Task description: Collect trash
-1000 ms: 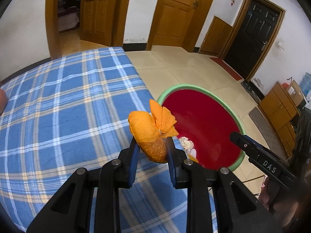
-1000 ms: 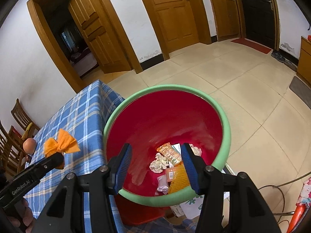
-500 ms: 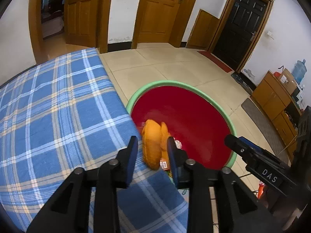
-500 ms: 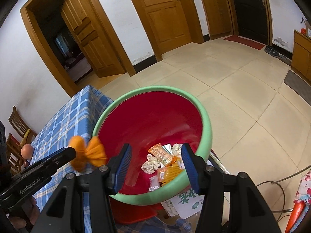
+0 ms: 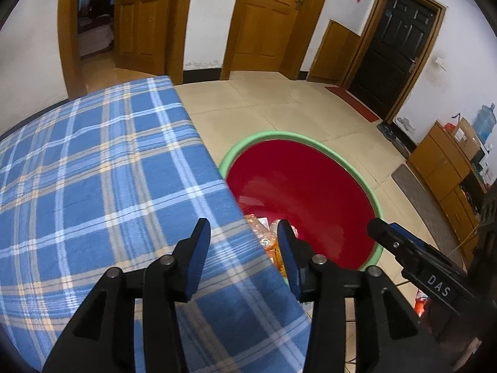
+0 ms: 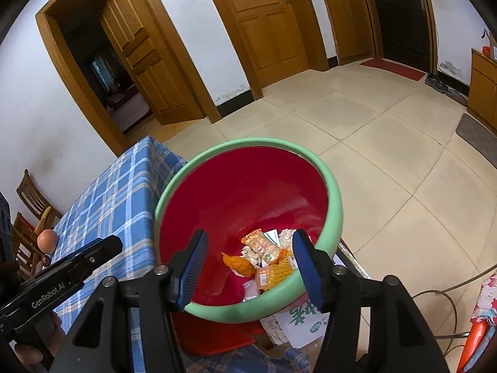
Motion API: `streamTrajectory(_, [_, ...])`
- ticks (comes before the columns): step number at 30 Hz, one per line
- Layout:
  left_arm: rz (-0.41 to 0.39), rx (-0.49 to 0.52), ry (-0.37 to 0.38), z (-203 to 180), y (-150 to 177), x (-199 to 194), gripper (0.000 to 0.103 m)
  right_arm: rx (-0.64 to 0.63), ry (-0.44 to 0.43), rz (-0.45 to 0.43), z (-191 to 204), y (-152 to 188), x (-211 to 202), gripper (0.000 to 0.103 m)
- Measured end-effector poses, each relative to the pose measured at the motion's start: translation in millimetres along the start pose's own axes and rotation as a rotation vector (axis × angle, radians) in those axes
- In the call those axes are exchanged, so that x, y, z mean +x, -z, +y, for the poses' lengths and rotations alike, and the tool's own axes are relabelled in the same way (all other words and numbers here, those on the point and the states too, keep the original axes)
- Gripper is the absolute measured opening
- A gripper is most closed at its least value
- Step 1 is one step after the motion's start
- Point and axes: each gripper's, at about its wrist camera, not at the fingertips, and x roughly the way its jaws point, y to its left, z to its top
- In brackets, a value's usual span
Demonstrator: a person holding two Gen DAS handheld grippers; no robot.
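The room is being lit evenly and brightly, with soft glare being reflected off the tiled floor [image 6: 388, 161]. Straight door frames are being bowed by fisheye distortion, corners are being darkened, and slight blur is being shown throughout.

The mouth of the red basin [image 6: 248, 192] lies wide and uncovered, so I can pass straight down into it from above. Its green rim [image 6: 334, 205] rings that way in. Wrappers and an orange scrap [image 6: 237, 262] crowd the near part of the basin's floor; the far wall inside is bare. Left of the basin, the table [image 5: 93, 186] under its blue plaid cloth is flat and free, its edge seemingly just touching the rim. Beyond the basin, tiled floor [image 6: 372, 130] runs unblocked to the doors. Under the basin's near side sit a cardboard box [image 6: 298, 320] and, I think, a red stool.
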Motion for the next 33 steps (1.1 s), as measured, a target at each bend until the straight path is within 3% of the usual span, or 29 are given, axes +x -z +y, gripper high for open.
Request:
streamTrajectory(14, [-0.056, -0.099, -0.136, 41.7, 17.9, -46.6, 0.067, -0.060, -0.067, -0.016, 45.0, 12.6, -19.7, 0.071])
streamTrajectory(33, [-0.150, -0.190, -0.345, 93.8, 50.0, -117.7, 0.080, -0.188, -0.152, -0.029, 117.3, 41.2, -46.1, 0.091])
